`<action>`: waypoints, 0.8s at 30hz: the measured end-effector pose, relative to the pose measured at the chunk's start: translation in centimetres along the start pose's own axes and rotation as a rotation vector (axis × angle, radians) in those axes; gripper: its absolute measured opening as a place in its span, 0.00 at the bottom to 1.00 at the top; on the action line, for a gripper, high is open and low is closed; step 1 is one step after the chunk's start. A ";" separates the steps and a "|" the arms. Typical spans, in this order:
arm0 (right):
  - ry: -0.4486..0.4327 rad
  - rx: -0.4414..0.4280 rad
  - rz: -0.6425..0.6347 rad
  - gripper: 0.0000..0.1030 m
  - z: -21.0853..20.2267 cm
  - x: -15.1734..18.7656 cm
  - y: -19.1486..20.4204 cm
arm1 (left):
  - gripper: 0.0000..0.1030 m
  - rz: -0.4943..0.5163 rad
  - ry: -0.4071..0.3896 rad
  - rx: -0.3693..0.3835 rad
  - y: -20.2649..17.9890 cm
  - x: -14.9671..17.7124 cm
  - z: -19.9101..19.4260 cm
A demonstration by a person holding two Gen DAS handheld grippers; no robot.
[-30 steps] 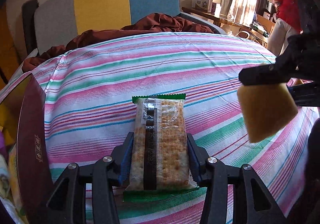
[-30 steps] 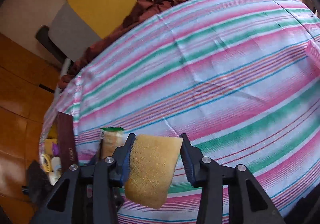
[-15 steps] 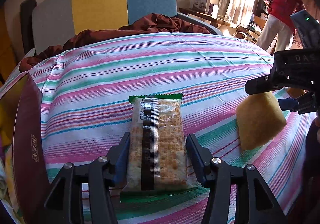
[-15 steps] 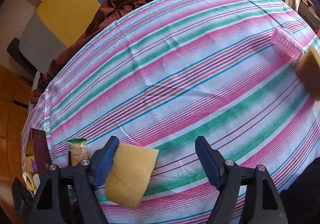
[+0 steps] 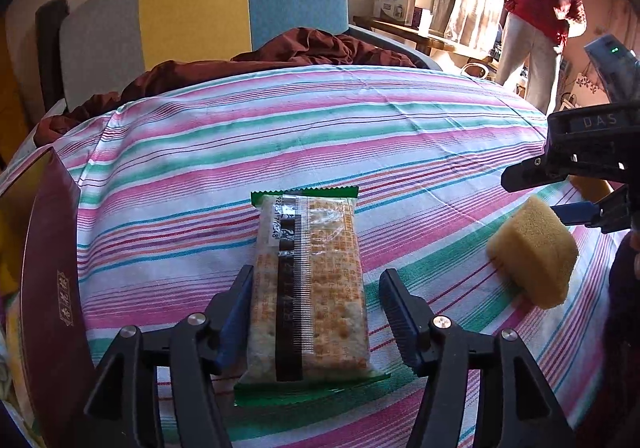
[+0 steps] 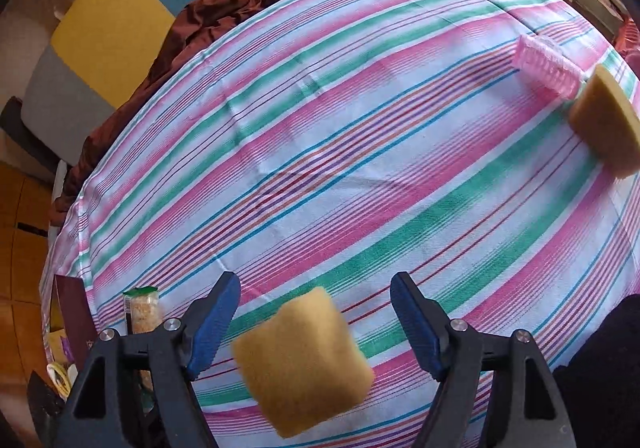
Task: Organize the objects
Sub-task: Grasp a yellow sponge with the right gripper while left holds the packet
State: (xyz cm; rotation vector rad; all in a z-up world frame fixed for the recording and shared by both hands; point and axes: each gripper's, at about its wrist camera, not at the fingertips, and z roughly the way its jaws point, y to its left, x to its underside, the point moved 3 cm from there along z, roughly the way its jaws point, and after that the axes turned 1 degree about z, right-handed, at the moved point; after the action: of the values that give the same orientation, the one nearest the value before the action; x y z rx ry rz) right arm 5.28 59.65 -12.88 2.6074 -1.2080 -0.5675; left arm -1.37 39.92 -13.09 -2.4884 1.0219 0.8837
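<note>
A clear packet of crackers (image 5: 308, 280) with green ends lies flat on the striped cloth (image 5: 280, 136). My left gripper (image 5: 316, 308) straddles its near half; the jaws are opening, and the right pad stands clear of the wrapper. To the right, a yellow sponge (image 5: 534, 256) rests on the cloth under my right gripper (image 5: 556, 194). In the right wrist view the sponge (image 6: 302, 360) sits between the wide, still opening jaws of my right gripper (image 6: 316, 322), touched by neither pad. The cracker packet (image 6: 142, 312) shows at lower left.
A maroon box (image 5: 48, 288) stands at the cloth's left edge. A second sponge (image 6: 604, 124) and a pink ribbed roller (image 6: 550, 68) lie far right. Behind the bed are a brown blanket (image 5: 304, 48), a colour-block headboard (image 5: 192, 4) and a person in red (image 5: 540, 8).
The left jaws have spread off the cracker packet. The right jaws went from gripping the sponge to wide apart, and the sponge now lies on the cloth. The right gripper shifted sideways.
</note>
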 end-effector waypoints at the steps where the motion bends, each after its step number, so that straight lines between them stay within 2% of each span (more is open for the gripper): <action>1: 0.006 -0.015 -0.017 0.83 0.0 0.2 0.4 | 0.61 -0.002 0.000 0.002 0.0 0.0 0.0; 4: 0.040 -0.015 -0.066 0.84 0.0 0.5 1.2 | 0.61 -0.010 -0.001 0.013 0.2 0.0 0.0; 8: 0.092 0.068 -0.170 0.84 -0.1 1.1 2.3 | 0.61 -0.009 0.000 0.012 0.0 0.0 0.1; 10: 0.116 0.140 -0.252 0.84 -0.2 1.9 3.0 | 0.61 -0.011 0.000 0.016 0.0 -0.1 0.1; 12: 0.145 0.208 -0.305 0.83 0.2 2.3 2.4 | 0.61 -0.012 -0.001 0.016 0.0 0.0 0.1; 13: 0.169 0.216 -0.312 0.80 0.5 2.6 1.7 | 0.62 -0.013 -0.002 0.017 0.0 0.0 0.1; 14: 0.194 0.203 -0.311 0.64 0.8 2.9 1.6 | 0.61 -0.015 -0.002 0.020 0.1 0.0 0.1; 15: 0.203 0.189 -0.305 0.55 0.9 3.0 1.4 | 0.61 -0.016 -0.002 0.021 0.1 0.0 0.0; 22: 0.120 0.064 -0.247 0.53 -0.6 1.5 1.3 | 0.61 -0.003 -0.005 0.004 -0.1 0.1 -0.1; 24: 0.097 0.058 -0.227 0.53 0.1 0.8 1.4 | 0.61 0.000 -0.006 -0.001 -0.1 0.1 -0.1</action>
State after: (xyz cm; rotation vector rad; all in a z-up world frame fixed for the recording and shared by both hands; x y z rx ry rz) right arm 4.75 58.15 -12.69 2.8055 -0.9202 -0.4451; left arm -1.19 39.91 -13.08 -2.4850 1.0194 0.8913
